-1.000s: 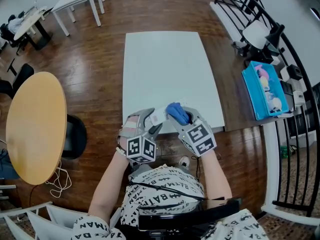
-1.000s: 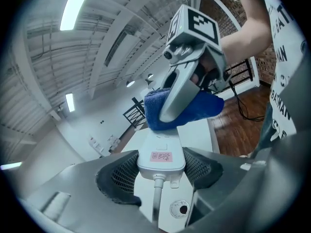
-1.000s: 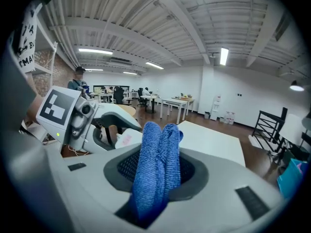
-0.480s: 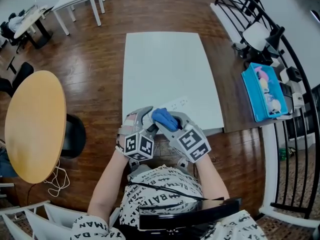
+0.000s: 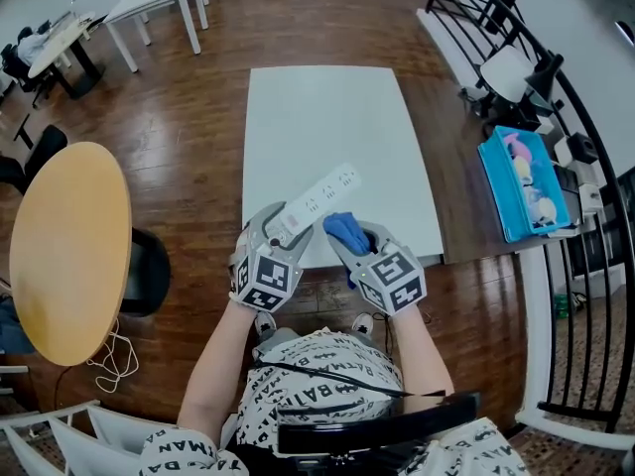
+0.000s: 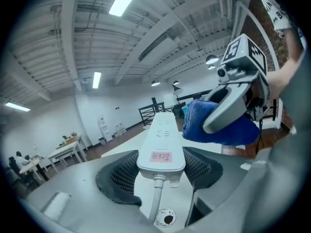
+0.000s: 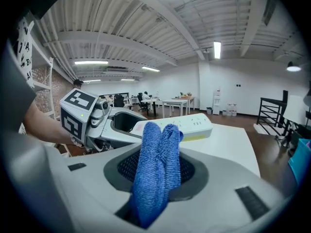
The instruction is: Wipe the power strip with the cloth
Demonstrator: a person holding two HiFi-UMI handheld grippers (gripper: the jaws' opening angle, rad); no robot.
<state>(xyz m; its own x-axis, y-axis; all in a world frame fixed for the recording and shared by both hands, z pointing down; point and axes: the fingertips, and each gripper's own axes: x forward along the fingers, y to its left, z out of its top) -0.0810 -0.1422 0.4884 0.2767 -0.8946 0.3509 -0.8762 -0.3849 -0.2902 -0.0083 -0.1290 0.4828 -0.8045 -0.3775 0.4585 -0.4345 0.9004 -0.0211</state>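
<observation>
Head view: a seated person holds two grippers over the near edge of a white table (image 5: 337,117). The left gripper (image 5: 281,228) has its jaws clamped on the cord end of a white power strip (image 5: 317,199). The strip juts out above the table, raised and angled, probably so its socket face is exposed for wiping. The right gripper (image 5: 349,241) pinches a folded blue cloth (image 5: 345,228). The bunched end sits just beside the strip's side, though contact is unclear.
</observation>
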